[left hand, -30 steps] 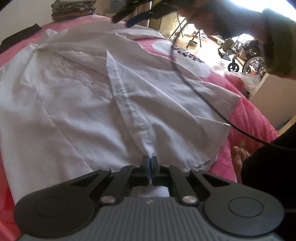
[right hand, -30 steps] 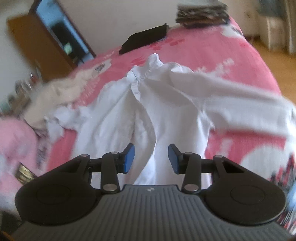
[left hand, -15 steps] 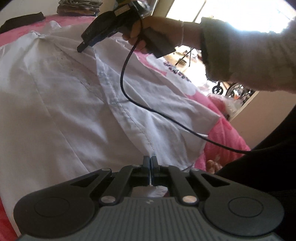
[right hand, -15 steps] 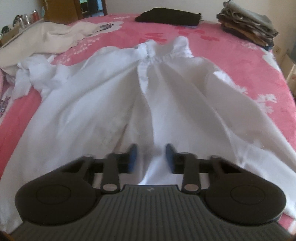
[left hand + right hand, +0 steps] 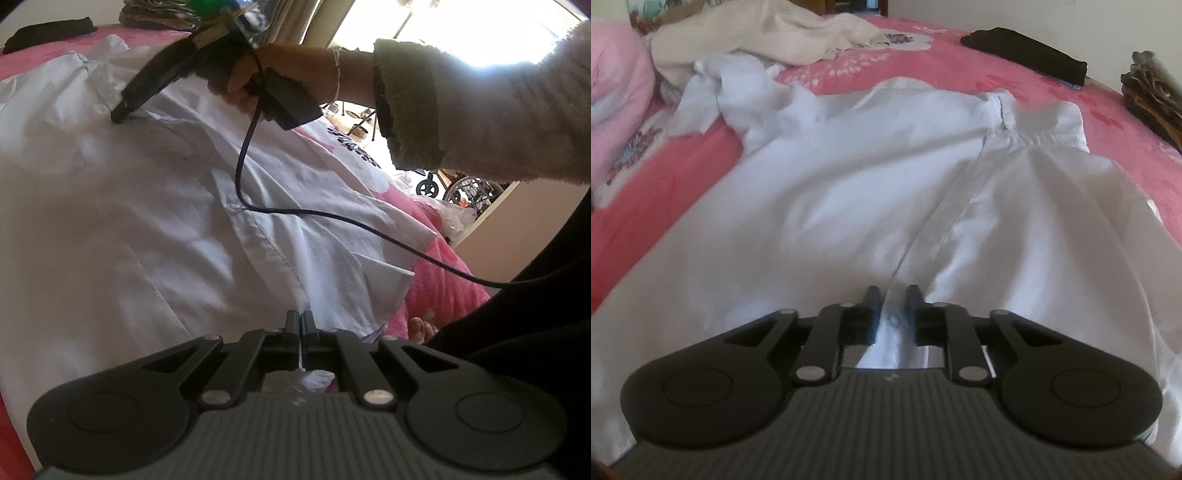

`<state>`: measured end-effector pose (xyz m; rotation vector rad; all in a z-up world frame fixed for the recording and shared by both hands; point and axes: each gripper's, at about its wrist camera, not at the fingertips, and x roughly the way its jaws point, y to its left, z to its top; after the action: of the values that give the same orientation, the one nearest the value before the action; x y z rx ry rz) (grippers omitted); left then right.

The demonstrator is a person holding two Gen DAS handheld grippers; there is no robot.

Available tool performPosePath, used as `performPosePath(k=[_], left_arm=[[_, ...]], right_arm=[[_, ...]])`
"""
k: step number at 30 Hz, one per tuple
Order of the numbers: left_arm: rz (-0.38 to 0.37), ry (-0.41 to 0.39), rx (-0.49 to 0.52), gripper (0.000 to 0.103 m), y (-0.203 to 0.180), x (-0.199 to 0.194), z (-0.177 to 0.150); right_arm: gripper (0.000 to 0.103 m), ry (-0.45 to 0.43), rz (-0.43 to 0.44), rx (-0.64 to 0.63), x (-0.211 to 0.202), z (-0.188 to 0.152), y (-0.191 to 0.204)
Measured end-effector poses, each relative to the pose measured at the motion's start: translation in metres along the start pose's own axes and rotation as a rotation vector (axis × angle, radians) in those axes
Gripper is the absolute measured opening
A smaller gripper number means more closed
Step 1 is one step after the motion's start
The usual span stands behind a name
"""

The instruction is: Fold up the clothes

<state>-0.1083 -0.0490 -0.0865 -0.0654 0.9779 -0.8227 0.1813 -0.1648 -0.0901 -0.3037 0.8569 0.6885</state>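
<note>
Black cable (image 5: 332,216) across white shirt (image 5: 129,221)

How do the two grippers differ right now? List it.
The left gripper is shut on the white shirt's bottom edge; the right gripper is open, with a fold of shirt between its fingers. The left works at the hem, the right farther up the shirt front. Both touch the same shirt.

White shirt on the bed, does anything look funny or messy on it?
Yes. A black cable from the right gripper trails loosely across the white shirt, and one sleeve lies bunched up at the side instead of flat.
</note>
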Motion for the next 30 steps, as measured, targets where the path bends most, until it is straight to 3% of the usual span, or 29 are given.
performPosePath(k=[3,5,16,24,30], left_arm=[[-0.001,-0.006,-0.009,0.002,0.001,0.0,-0.001],[-0.004,-0.01,-0.012,0.002,0.002,-0.001,-0.002],[0.001,-0.014,-0.005,0.002,0.002,-0.007,-0.007],[0.052,-0.043,0.025,0.002,-0.012,-0.015,-0.011],[0.1,-0.135,0.12,0.002,-0.033,-0.038,-0.011]], right_arm=[[0.031,-0.077,-0.005,0.093,-0.021,0.005,-0.015],[0.032,-0.136,-0.016,0.171,-0.039,0.003,-0.028],[0.032,-0.126,0.092,0.438,-0.111,-0.069,-0.044],[0.032,-0.106,0.181,0.45,-0.122,-0.091,-0.018],[0.032,-0.103,0.194,0.441,-0.126,-0.094,-0.005]])
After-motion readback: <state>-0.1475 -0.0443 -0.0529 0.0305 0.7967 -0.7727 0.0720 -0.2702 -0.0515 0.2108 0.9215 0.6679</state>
